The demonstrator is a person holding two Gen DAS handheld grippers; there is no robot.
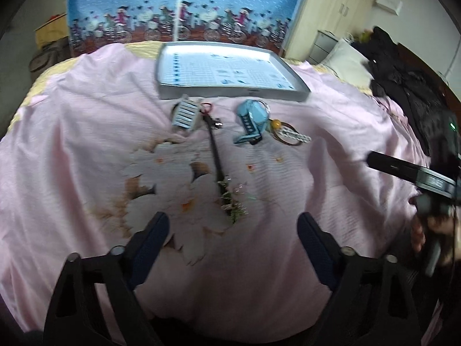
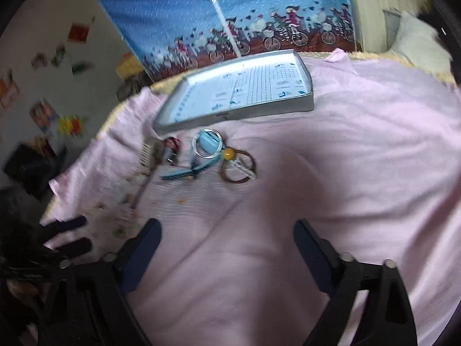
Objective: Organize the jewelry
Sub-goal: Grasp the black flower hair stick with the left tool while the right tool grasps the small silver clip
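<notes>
Jewelry lies on a pink bedspread in front of a shallow silver tray. A long black hairpin with a flowered end runs down the middle. Left of it is a pale blue comb clip beside a small red ring. To the right sit a blue hair clip, a yellow bead and a brown bangle. My left gripper hangs open just short of the hairpin's flowered end. My right gripper is open over bare bedspread, with the blue clip, bangle and tray ahead.
A blue printed wardrobe stands behind the bed. Dark clothing and a white pillow lie at the right. The other gripper's body and a hand show at the right edge. The left gripper's fingers show at lower left.
</notes>
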